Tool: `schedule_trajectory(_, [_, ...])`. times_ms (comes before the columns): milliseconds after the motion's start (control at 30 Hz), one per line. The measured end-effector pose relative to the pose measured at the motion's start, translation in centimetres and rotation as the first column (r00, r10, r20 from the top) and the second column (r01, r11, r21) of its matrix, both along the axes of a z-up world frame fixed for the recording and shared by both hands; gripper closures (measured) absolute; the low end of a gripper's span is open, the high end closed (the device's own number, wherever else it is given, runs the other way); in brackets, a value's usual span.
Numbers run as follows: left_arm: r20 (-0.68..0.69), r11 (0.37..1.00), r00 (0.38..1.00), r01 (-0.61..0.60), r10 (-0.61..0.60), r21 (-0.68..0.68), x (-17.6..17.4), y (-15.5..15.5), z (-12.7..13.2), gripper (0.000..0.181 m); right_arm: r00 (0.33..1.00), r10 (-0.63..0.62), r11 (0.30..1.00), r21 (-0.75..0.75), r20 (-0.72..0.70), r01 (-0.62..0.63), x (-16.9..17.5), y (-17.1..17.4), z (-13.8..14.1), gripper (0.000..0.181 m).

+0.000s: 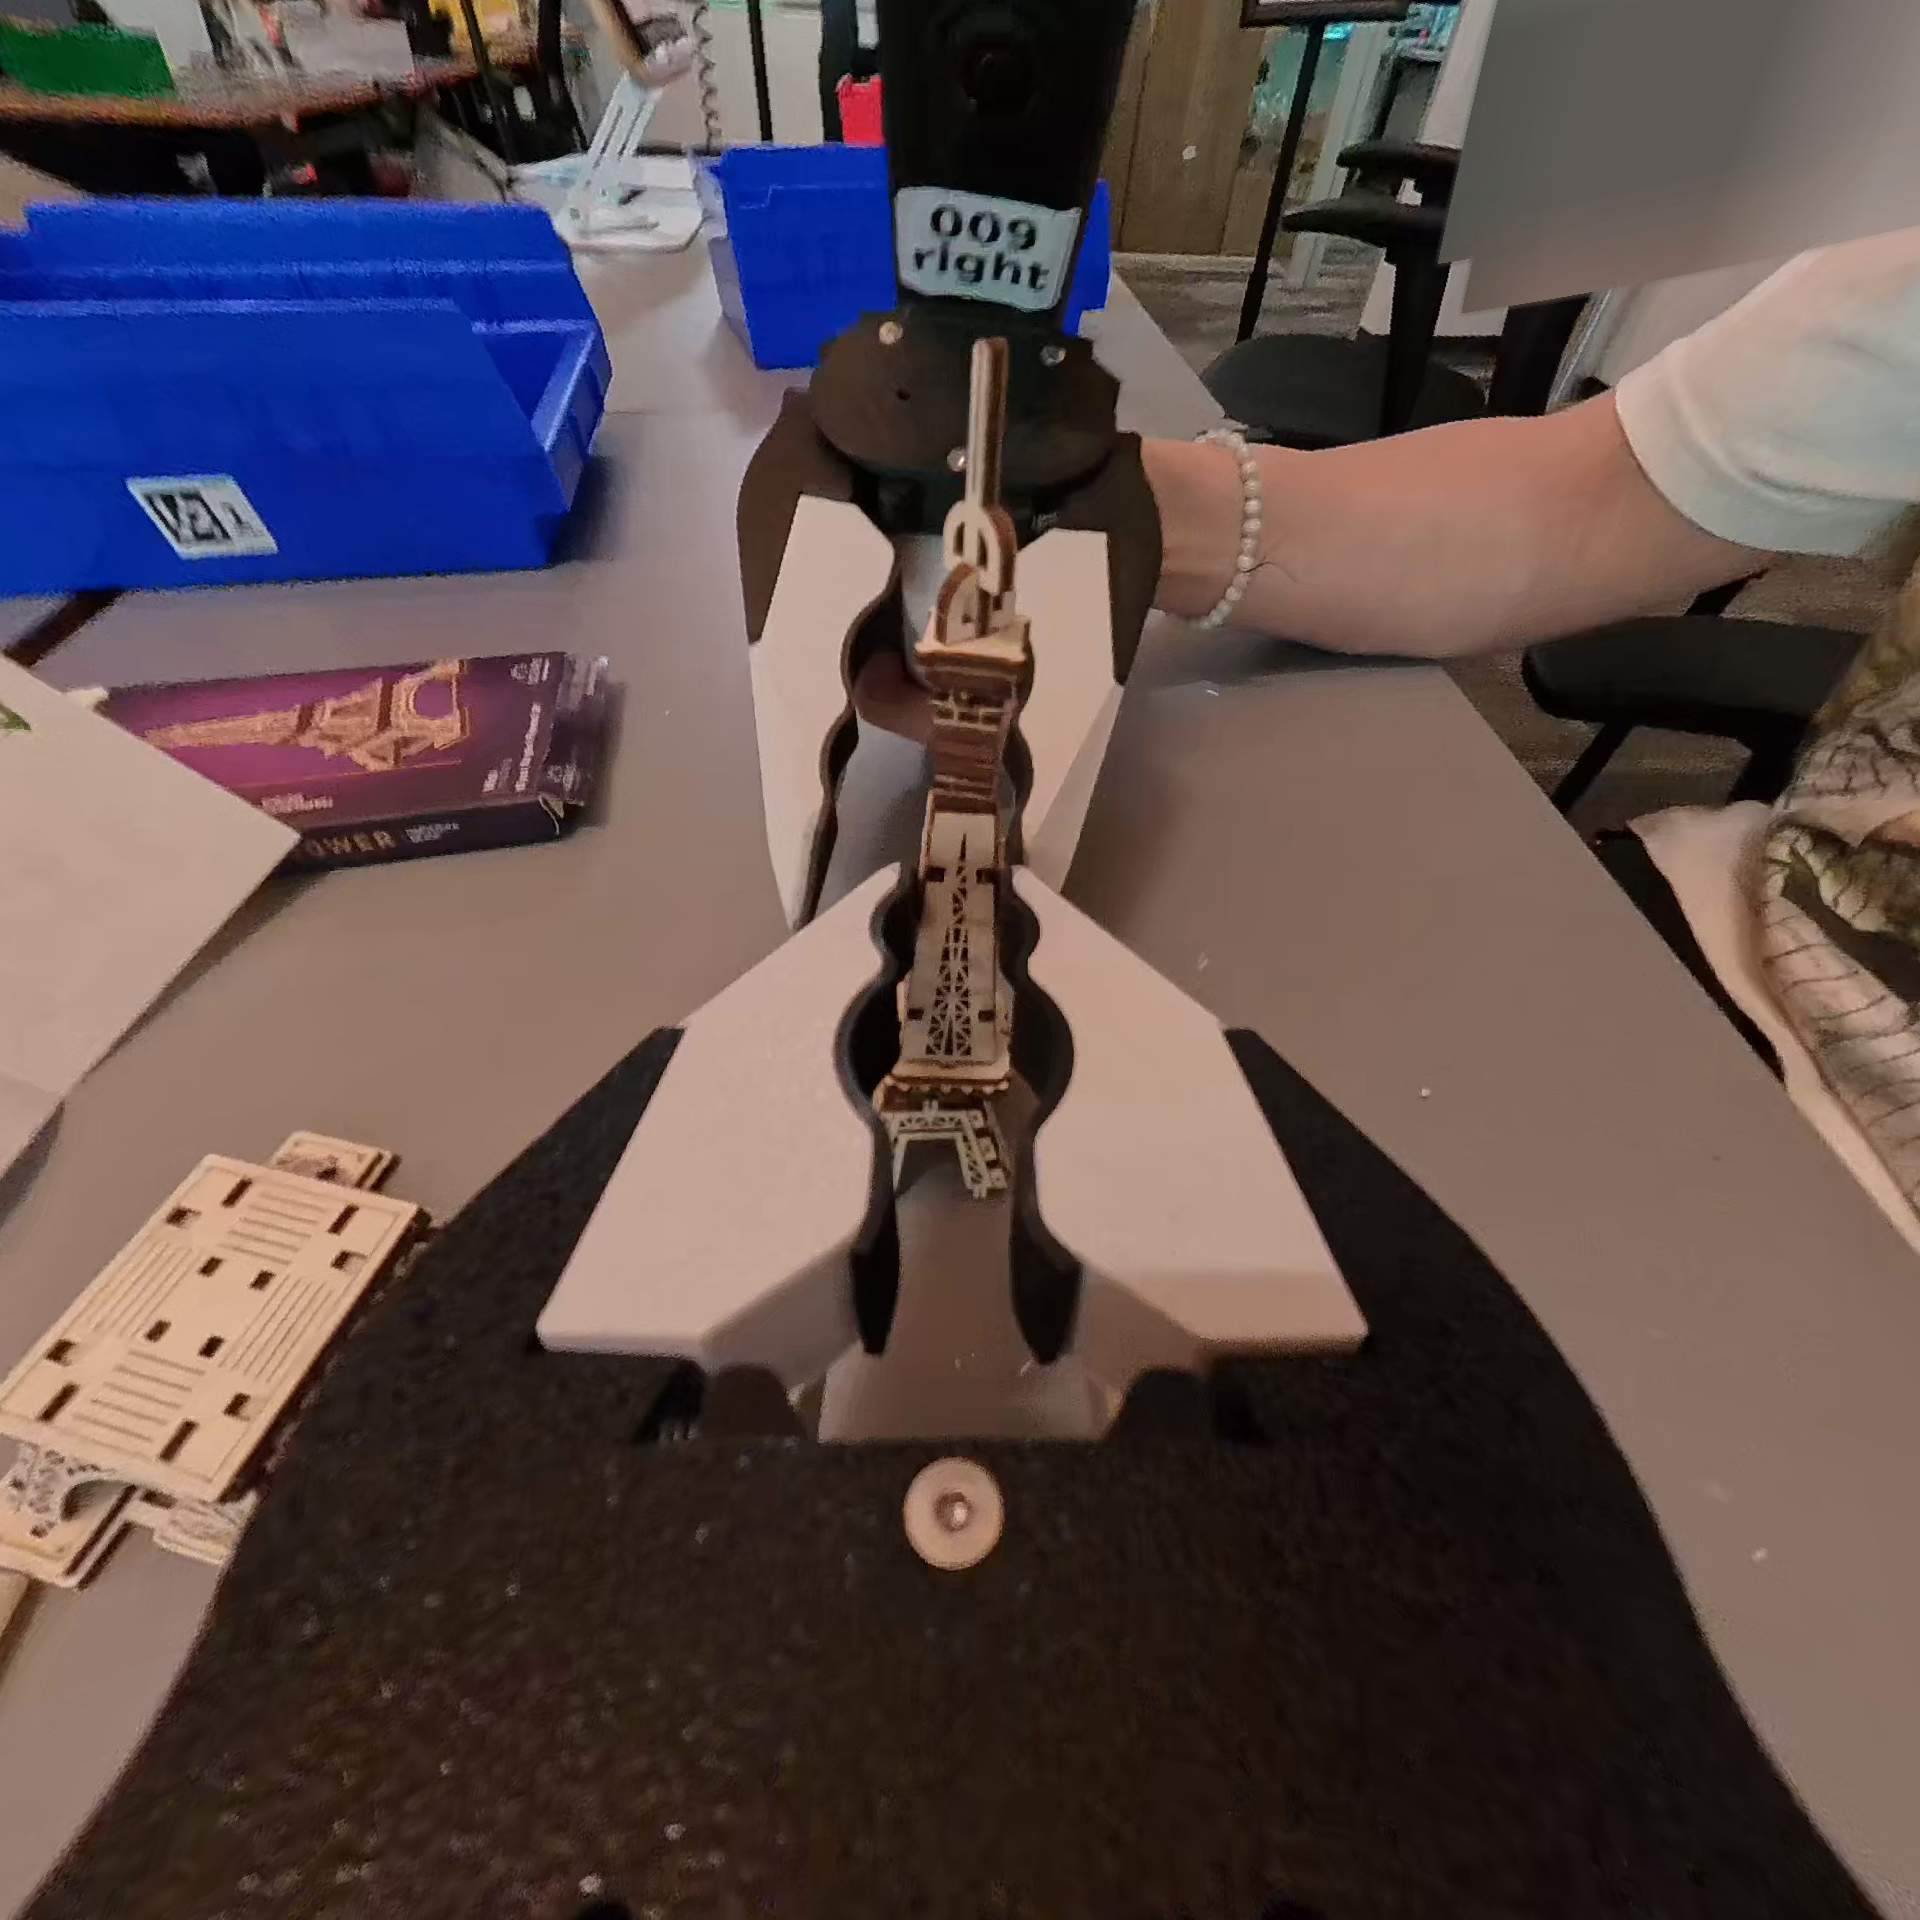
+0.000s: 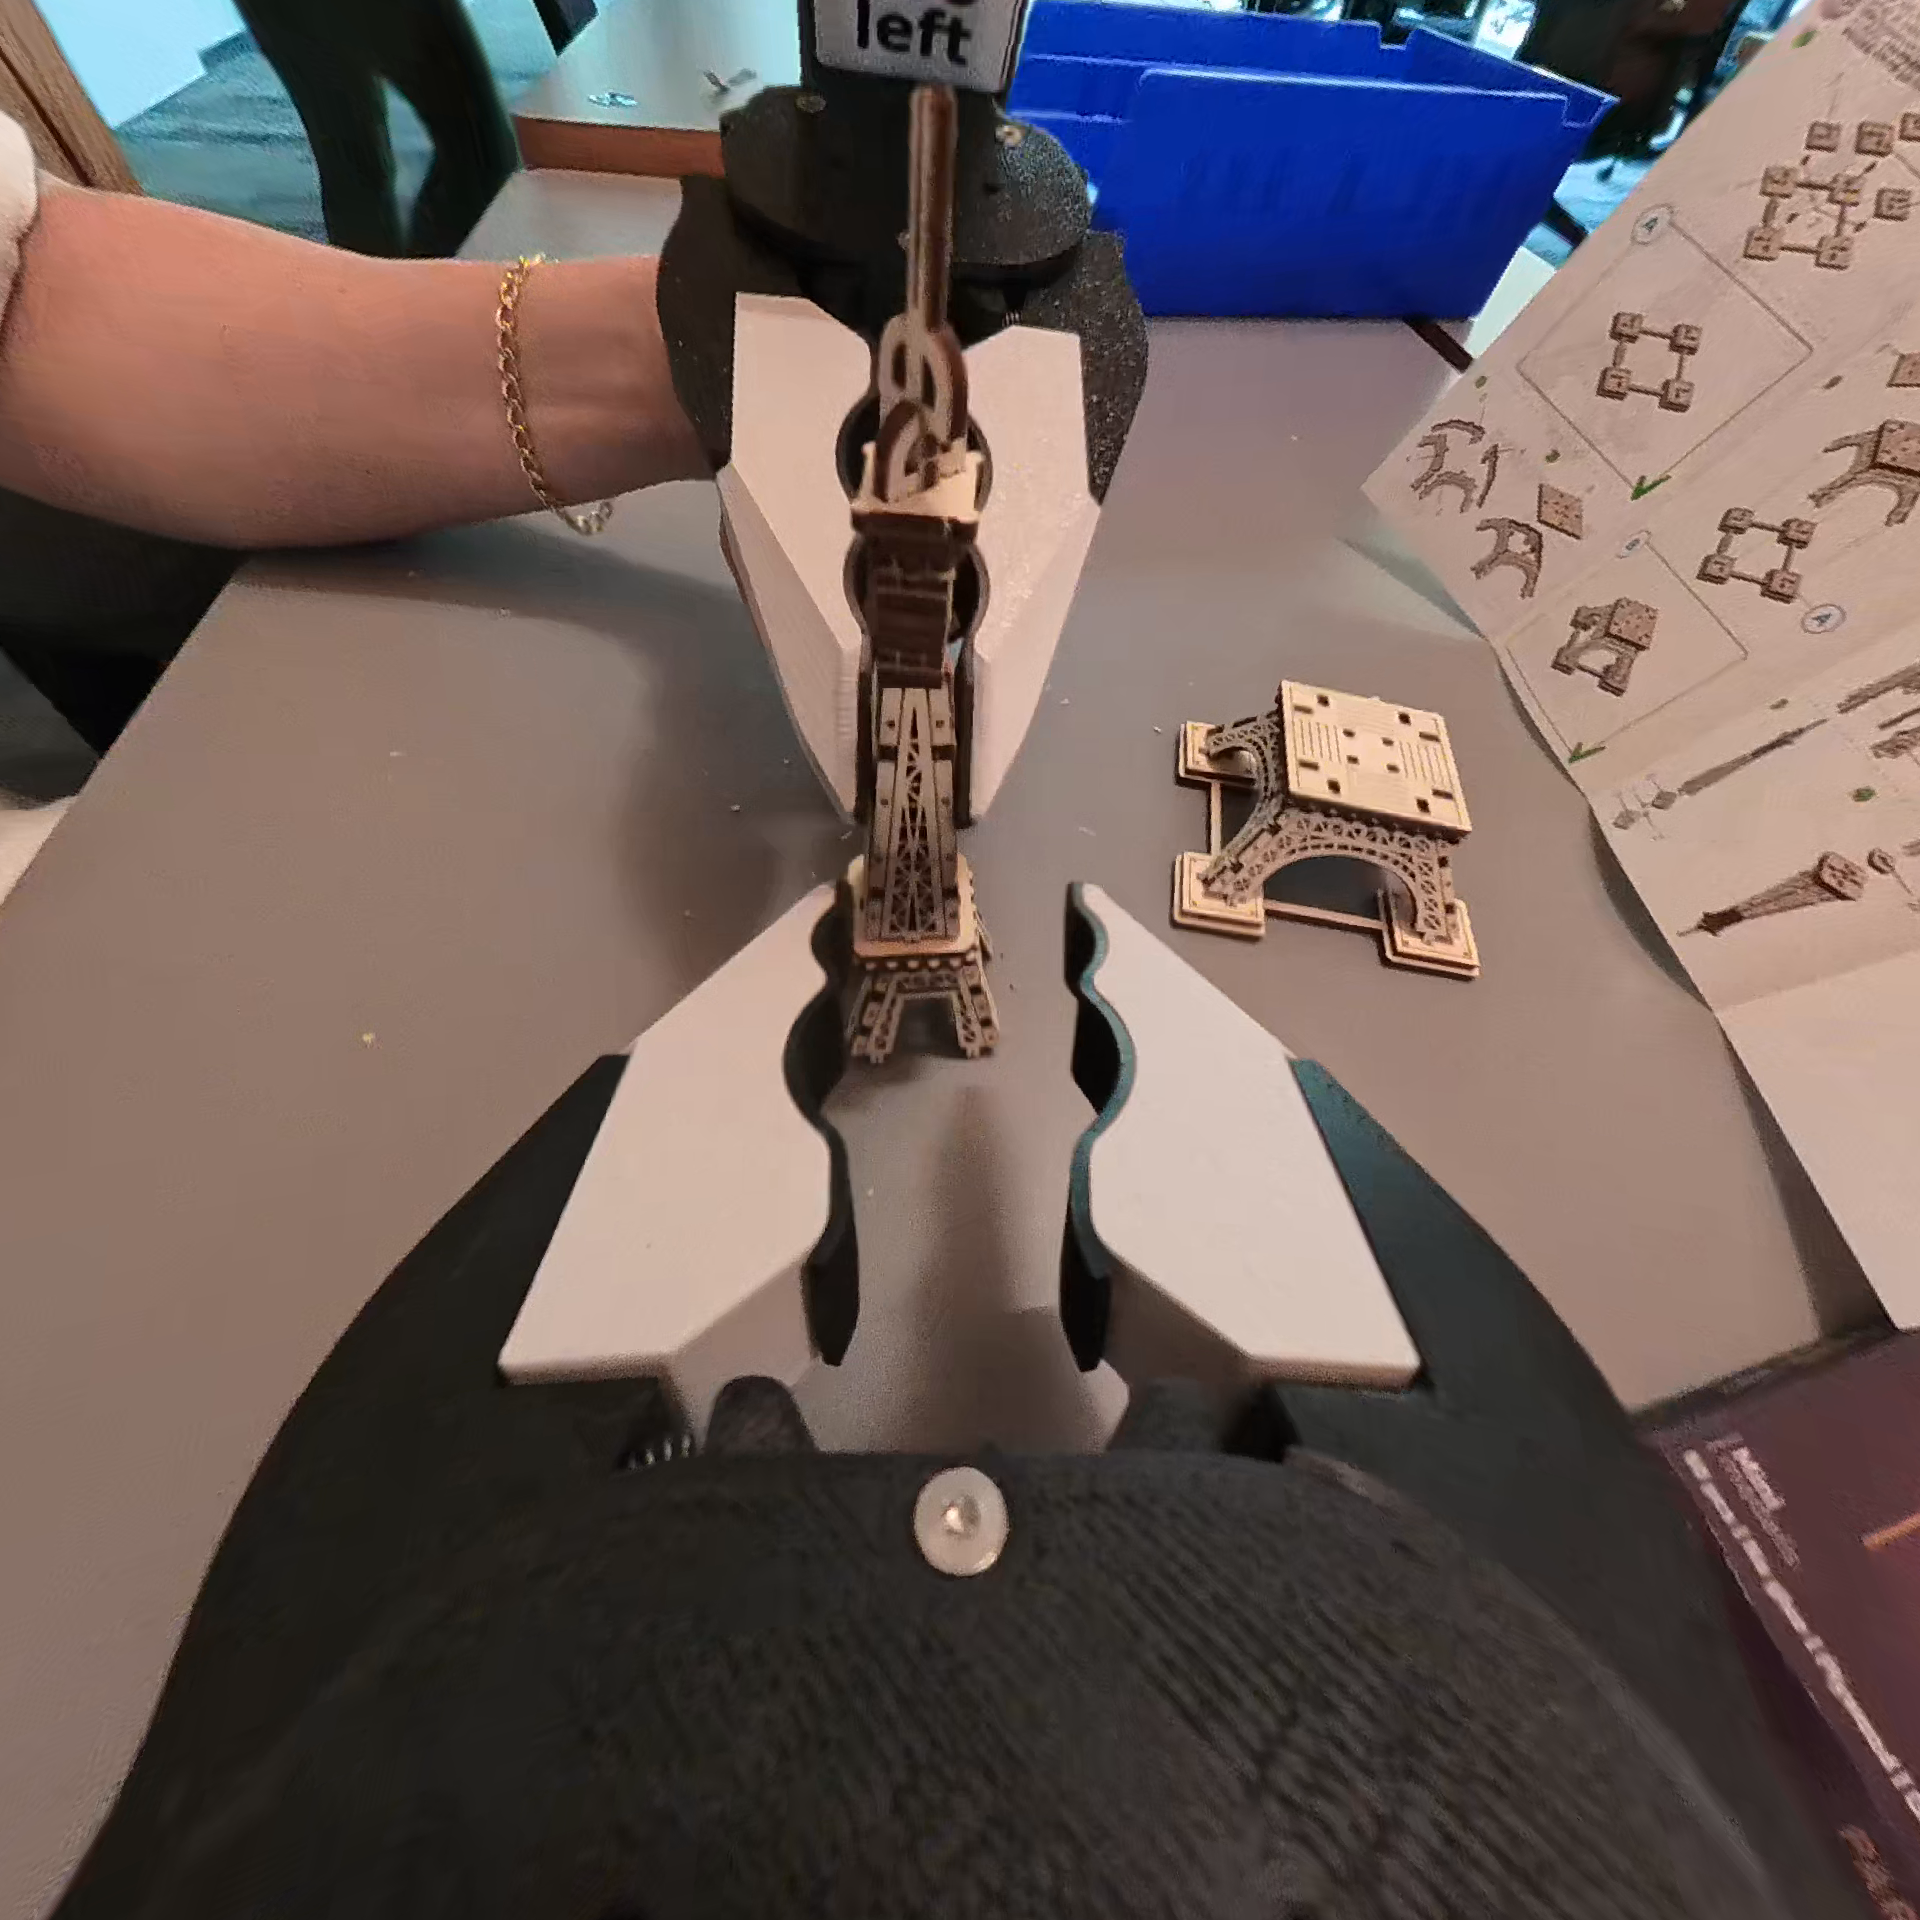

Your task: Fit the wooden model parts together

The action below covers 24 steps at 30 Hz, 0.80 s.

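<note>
The left gripper (image 1: 951, 914) fingers clamp the tower section (image 1: 956, 935); the right gripper (image 2: 945, 935) fingers stand apart.

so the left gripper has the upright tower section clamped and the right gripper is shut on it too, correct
No: the right gripper is open, its fingers spread either side of the feet of the tower section, as the right wrist view shows. The left gripper does clamp it.

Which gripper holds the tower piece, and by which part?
The left gripper is shut on the wooden tower section, gripping its lower shaft just above the arched feet. The right gripper is open, holding nothing.
</note>
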State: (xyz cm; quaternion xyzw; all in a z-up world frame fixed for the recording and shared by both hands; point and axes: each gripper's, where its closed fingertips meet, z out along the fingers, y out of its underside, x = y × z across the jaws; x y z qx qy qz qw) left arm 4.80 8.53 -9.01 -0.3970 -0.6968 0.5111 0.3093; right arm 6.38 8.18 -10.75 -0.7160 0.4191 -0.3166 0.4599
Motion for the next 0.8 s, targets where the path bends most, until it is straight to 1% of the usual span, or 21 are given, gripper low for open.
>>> schedule_trajectory(100, [-0.001,1.000,1.000,-0.001,0.001,-0.029,0.1,-0.2,0.3,0.169,0.999,0.009,1.000,-0.022,-0.032,-0.010,-0.8,-0.4,-1.0,0.134])
schedule_trajectory(133, [-0.004,0.999,1.000,-0.002,0.001,-0.034,0.1,-0.3,0.3,0.169,0.999,0.015,1.000,-0.023,-0.029,-0.016,-0.9,-0.4,-1.0,0.133])
schedule_trajectory(267, [-0.034,1.000,0.999,0.002,-0.003,-0.015,0.2,-0.5,0.3,0.169,0.999,0.008,0.999,-0.053,-0.054,-0.011,-0.7,-0.3,-1.6,0.131])
schedule_trajectory(333, [-0.021,1.000,1.000,-0.011,0.011,-0.009,0.5,-0.6,0.1,0.169,0.998,0.002,0.997,-0.075,-0.063,-0.007,-0.6,-0.3,-1.8,0.131])
schedule_trajectory(467, [-0.052,0.999,0.999,-0.016,0.018,0.036,0.5,-0.5,0.0,0.169,0.998,-0.027,0.996,-0.086,-0.051,0.023,-0.3,-0.7,-1.8,0.135])
schedule_trajectory(633, [-0.044,0.999,0.998,-0.038,0.039,0.014,0.7,-0.7,-0.1,0.169,0.999,-0.013,0.997,-0.081,-0.038,0.010,-0.1,-0.2,-1.6,0.138])
schedule_trajectory(700, [-0.045,0.998,0.997,-0.066,0.067,0.018,0.8,-1.0,-0.1,0.169,0.999,-0.011,0.994,-0.106,-0.051,0.006,0.0,-0.1,-1.9,0.138])
schedule_trajectory(800, [-0.055,0.998,0.996,-0.067,0.068,0.022,0.7,-1.0,-0.1,0.169,0.998,-0.017,0.991,-0.135,-0.058,0.009,0.2,-0.1,-2.2,0.139])
